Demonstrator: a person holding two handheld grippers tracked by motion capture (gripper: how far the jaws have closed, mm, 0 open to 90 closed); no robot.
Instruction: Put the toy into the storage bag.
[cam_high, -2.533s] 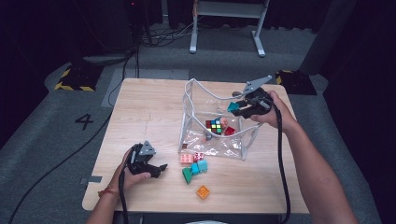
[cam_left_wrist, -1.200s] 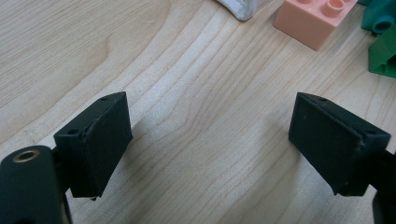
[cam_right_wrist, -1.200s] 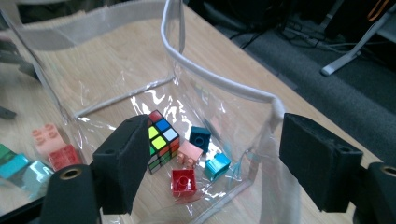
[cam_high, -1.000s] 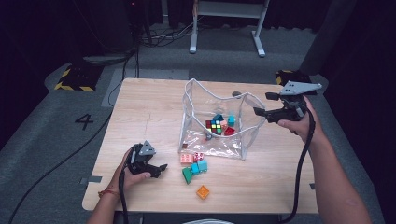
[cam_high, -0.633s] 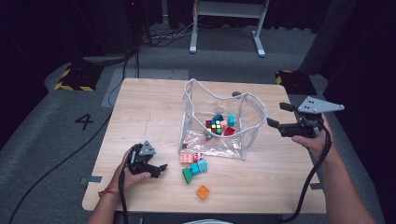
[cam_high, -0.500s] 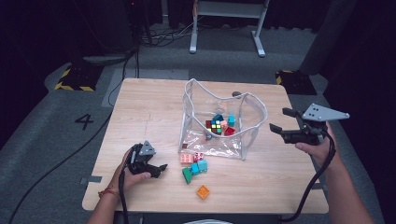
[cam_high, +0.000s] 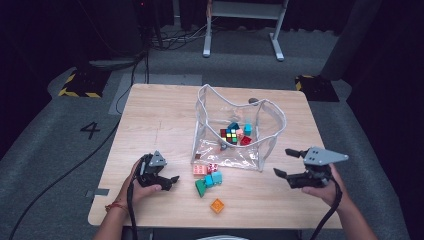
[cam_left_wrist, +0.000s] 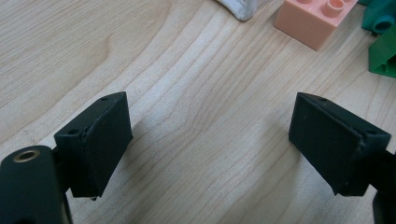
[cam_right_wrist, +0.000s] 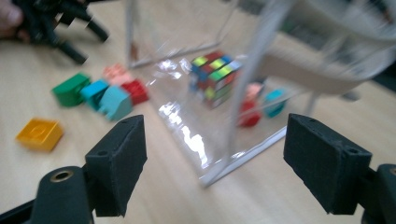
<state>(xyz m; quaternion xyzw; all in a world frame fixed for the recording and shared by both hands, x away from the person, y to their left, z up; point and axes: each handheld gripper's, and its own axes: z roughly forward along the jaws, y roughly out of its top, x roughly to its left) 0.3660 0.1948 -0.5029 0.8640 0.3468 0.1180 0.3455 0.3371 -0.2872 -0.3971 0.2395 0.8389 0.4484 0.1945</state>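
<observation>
1. Now that the right gripper (cam_high: 289, 164) has pulled back from above the clear bag (cam_high: 235, 132) to the desk's near right corner, its jaws stand spread and empty; the teal piece it carried over the bag two and a half seconds ago is gone from them.
2. That reads as a drop made: a teal block (cam_high: 247, 128) lies inside the bag, just right of the puzzle cube (cam_high: 229, 136), so one more toy looks packed and the arm is free for the next.
3. The left gripper (cam_high: 169, 181) sits where it was all along, low on the desk (cam_high: 160, 115) near-left of the bag, jaws wide apart and nothing between them.
4. In the left gripper view, bare wood lies between the jaws, with a pink brick (cam_left_wrist: 317, 21) just beyond.
5. Count inside the bag: one puzzle cube, two teal blocks, one pink piece, one red piece (cam_high: 245, 141); a small dark bit by the cube is too small to call.
6. Count outside, just in front of the bag: one pink brick, one red-and-white piece (cam_high: 212, 167), two light-blue blocks (cam_high: 214, 178), one green block (cam_high: 200, 187), one orange tile (cam_high: 217, 205). Six loose.
7. Grippers: two. Bags: one, mouth open and upright.
8. My call: those six in front of the bag are what remains to go in.
</observation>
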